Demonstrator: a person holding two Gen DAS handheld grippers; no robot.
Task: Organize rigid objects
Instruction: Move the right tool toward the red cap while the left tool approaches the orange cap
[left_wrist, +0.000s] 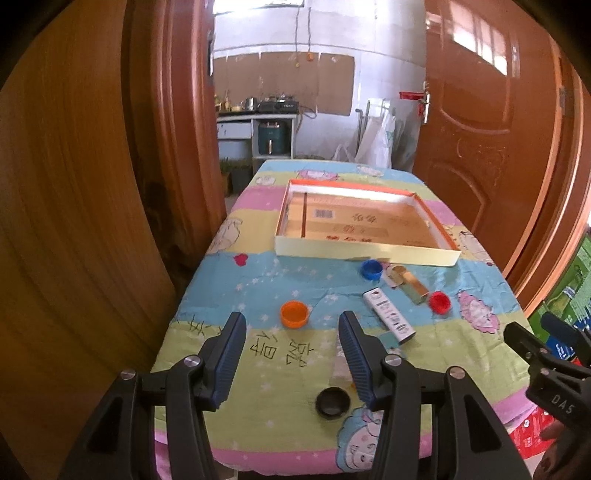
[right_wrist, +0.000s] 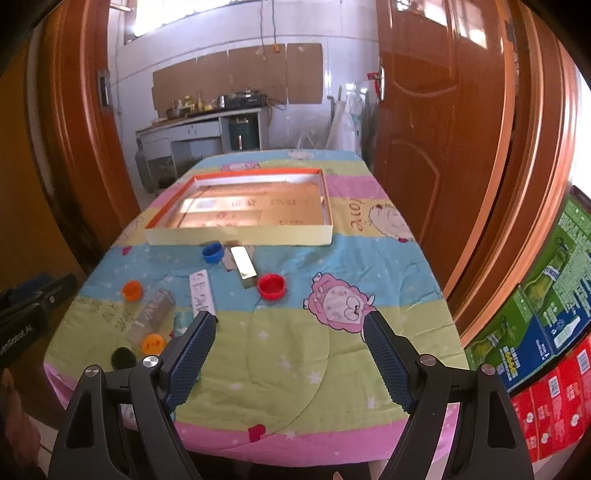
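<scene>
Landmark: shallow cardboard tray (left_wrist: 364, 254), orange rim, pale outer wall, printed cardboard lying flat inside; placed on the far half of a table with cartoon cloth (left_wrist: 258, 280).
Blue cap (left_wrist: 371, 268): just in front of the tray's near wall, opening up.
Gold box (right_wrist: 243, 266): beside the blue cap, on the near side of the tray, lying flat, shiny top.
Red cap (right_wrist: 272, 285): nearer than the gold box, touching or almost touching its near end – not possible to tell which.
White box (left_wrist: 388, 316): long, with dark print, lying flat, well in front of the tray, left of the red cap in the right wrist view.
Orange cap (left_wrist: 294, 313): well in front of the tray, left of the white box, opening up.
Clear bottle (right_wrist: 151, 312): lying on its side, nearer than the orange cap, with its own orange lid (right_wrist: 153, 343) at the near end.
Black cap (left_wrist: 332, 401): close to the near table edge, far from the tray.
Left gripper (left_wrist: 291, 354): over the near edge of the table, jaws wide apart, holding nothing – orange cap seen between the fingers, farther away.
Right gripper (right_wrist: 290, 343): over the near edge too, jaws wide apart, only cloth between them.
</scene>
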